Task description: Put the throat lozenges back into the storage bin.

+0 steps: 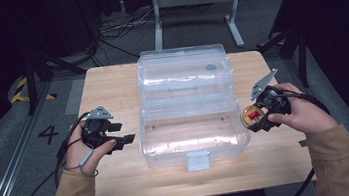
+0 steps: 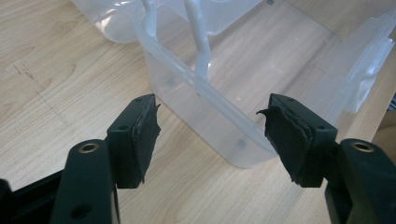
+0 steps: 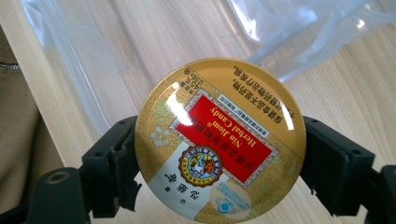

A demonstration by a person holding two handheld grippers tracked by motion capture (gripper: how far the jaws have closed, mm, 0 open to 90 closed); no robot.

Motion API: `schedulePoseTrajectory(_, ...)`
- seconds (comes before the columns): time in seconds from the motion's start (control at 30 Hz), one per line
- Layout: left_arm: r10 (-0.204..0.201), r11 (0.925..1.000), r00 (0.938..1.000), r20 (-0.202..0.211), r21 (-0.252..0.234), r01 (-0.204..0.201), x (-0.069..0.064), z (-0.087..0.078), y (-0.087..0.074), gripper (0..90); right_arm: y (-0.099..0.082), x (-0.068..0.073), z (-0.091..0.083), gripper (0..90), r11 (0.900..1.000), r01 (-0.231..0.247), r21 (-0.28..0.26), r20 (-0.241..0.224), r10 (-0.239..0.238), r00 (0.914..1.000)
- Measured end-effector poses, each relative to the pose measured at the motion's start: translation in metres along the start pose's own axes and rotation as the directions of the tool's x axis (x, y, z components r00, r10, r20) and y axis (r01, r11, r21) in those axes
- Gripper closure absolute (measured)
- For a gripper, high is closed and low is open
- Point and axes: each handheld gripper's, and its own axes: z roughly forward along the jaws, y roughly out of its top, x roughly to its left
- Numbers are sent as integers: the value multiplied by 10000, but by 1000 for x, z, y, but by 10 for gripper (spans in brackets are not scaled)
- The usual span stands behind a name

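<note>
A clear plastic box (image 1: 193,136) stands open in the middle of the wooden table (image 1: 117,180), its lid (image 1: 185,71) laid back behind it. My right gripper (image 1: 258,116) is at the box's right wall, shut on a round gold candy tin (image 1: 252,115) with a red label. In the right gripper view the tin (image 3: 219,140) is clamped by its rim between both jaws, its face toward the camera. My left gripper (image 1: 124,139) rests near the box's left wall, open and empty. In the left gripper view the fingertips (image 2: 144,128) frame the box corner (image 2: 219,126).
A grey latch (image 1: 199,161) sticks out from the box's front wall. Bare table lies in front of the box and to its left. Beyond the far edge are cables, a white frame leg (image 1: 157,19) and dark stands on the floor.
</note>
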Motion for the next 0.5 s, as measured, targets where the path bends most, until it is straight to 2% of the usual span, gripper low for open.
schedulePoseTrajectory(0.5, -20, 10000, 10000, 22, 2, 20, 1, 1, 1, 352, 32, 13, 10, 200, 9971, 755, 105, -280, -752, 9968)
